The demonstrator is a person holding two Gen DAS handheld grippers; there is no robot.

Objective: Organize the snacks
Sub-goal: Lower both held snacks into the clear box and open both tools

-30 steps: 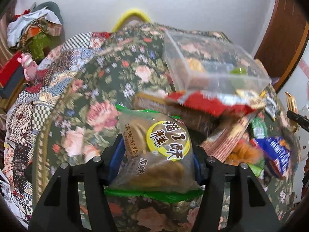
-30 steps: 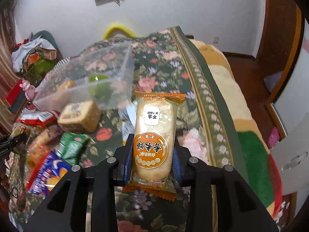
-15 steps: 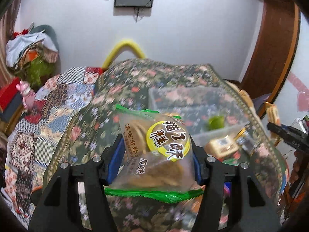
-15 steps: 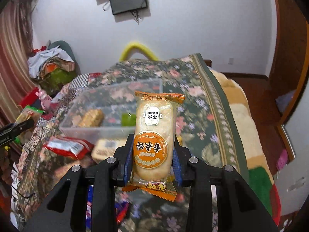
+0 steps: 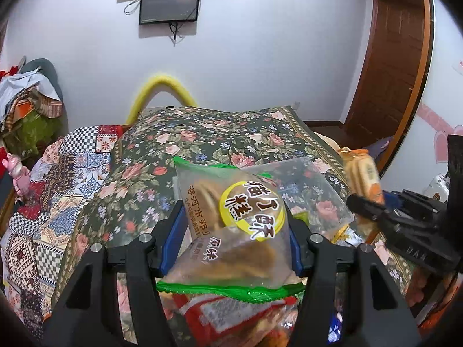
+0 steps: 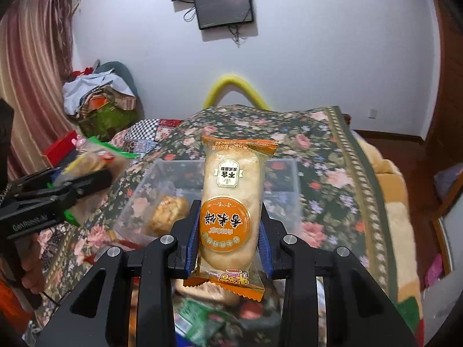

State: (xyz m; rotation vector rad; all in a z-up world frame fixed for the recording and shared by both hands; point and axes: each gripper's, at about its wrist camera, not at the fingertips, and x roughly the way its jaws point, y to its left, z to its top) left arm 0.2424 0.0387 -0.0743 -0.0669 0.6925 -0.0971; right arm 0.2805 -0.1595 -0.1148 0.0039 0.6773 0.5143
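My left gripper [image 5: 234,231] is shut on a clear green-edged pastry packet [image 5: 231,225] with a yellow label, held up above the bed. My right gripper [image 6: 228,231] is shut on an orange-labelled rice cake packet [image 6: 231,202], also lifted. A clear plastic box [image 6: 139,202] lies on the floral bedspread beyond both; a round pastry [image 6: 170,214] lies inside it. The box also shows in the left wrist view [image 5: 318,190]. The right gripper with its packet [image 5: 361,176] shows at the right of the left wrist view. The left gripper [image 6: 72,185] shows at the left of the right wrist view.
Loose snack packets [image 5: 220,315] lie on the floral bedspread [image 5: 202,138] below the grippers. A patchwork quilt [image 5: 58,179] covers the bed's left side. A clothes pile [image 6: 98,95] stands at the left, a wooden door [image 5: 396,57] at the right, a screen [image 6: 222,8] on the wall.
Both grippers have risen and tilted up with their packets. The box and loose snacks have dropped lower in view, and the wall screen has come into sight.
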